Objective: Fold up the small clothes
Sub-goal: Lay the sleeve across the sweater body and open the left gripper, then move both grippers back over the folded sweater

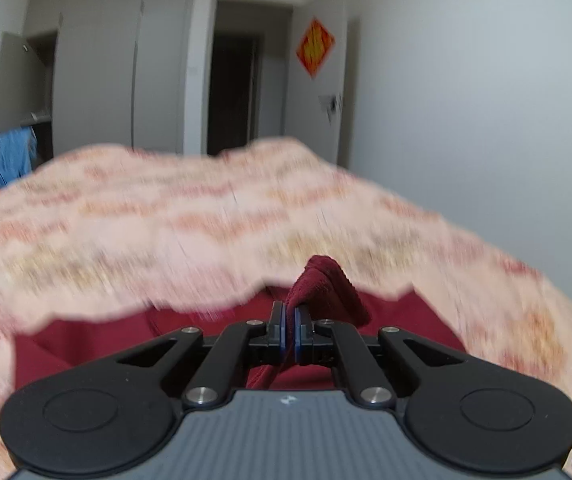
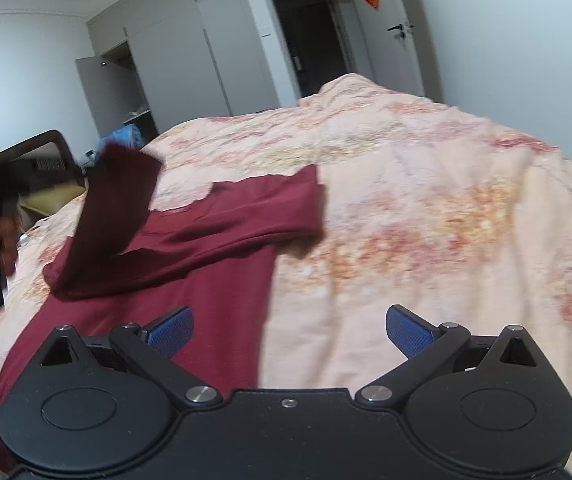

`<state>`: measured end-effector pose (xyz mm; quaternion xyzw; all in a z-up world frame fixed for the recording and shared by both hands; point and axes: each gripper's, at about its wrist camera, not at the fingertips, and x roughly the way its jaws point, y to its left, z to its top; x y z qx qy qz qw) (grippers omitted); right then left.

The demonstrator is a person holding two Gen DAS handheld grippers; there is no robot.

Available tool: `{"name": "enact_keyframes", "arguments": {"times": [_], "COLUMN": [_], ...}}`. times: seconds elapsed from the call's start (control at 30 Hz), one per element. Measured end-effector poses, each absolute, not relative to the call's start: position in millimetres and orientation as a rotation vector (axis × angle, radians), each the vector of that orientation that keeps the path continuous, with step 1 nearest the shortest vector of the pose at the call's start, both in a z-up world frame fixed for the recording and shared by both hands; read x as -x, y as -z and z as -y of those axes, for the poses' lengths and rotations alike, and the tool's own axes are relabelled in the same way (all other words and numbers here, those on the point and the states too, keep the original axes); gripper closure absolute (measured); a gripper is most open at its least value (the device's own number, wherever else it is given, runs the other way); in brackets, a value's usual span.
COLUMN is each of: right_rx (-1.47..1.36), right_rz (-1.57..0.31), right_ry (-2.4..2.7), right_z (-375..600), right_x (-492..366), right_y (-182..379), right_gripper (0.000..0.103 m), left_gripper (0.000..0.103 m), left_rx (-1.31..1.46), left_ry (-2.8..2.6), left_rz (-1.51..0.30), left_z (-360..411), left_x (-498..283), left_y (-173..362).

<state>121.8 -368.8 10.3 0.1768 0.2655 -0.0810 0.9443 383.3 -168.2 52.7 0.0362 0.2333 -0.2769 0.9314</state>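
L gripper (image 1: 290,322) clamps maroon shirt (image 1: 328,288); only R cam shows R gripper (image 2: 289,334) agape.

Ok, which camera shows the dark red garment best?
The right wrist view: the dark red garment lies spread over the bedspread. The left wrist view shows only a bunched piece pinched in the left gripper.

The left gripper (image 1: 290,320) is pinching a fold of the garment (image 2: 214,264) between closed jaws, pointing slightly downward. The right gripper (image 2: 290,330) is hovering with blue pads (image 2: 406,330) spread wide, gripping nothing.
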Motion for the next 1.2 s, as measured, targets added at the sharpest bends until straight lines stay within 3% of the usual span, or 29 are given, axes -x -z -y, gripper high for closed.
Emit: {"name": "enact_keyframes", "arguments": {"times": [0.4, 0.5, 0.57, 0.67, 0.87, 1.07, 1.2], "right_rx": [-0.401, -0.401, -0.406, -0.415, -0.361, -0.262, -0.255], "right_rz": [-0.567, -0.562, -0.56, -0.545, -0.539, -0.603, -0.678], "right_ry": [0.172, 0.134, 0.104, 0.051, -0.074, -0.151, -0.158], "right_z": [390.3, 386.3, 383.9, 379.9, 366.0, 340.7, 330.0], "right_x": [-123.3, -135.0, -145.8, -162.3, -213.8, -285.5, -323.5], "right_y": [-1.5, -2.1, -2.7, -6.8, -18.3, -13.4, 0.0], "right_gripper": [0.001, 0.001, 0.001, 0.001, 0.014, 0.036, 0.041], "left_gripper": [0.095, 0.068, 0.043, 0.036, 0.018, 0.016, 0.015], "left_rx": [-0.061, -0.027, 0.005, 0.042, 0.118, 0.14, 0.195], "left_ry": [0.571, 0.564, 0.564, 0.571, 0.47, 0.296, 0.229], "left_rz": [-0.65, -0.679, -0.684, -0.692, -0.689, -0.69, -0.696], "left_z": [169.1, 161.8, 155.0, 142.7, 101.5, 51.6, 18.7], "left_x": [-354.2, -349.5, -345.1, -338.7, -330.6, -329.8, -326.7], "left_y": [2.7, 4.6, 4.0, 2.3, -5.0, -2.3, 1.1]}}
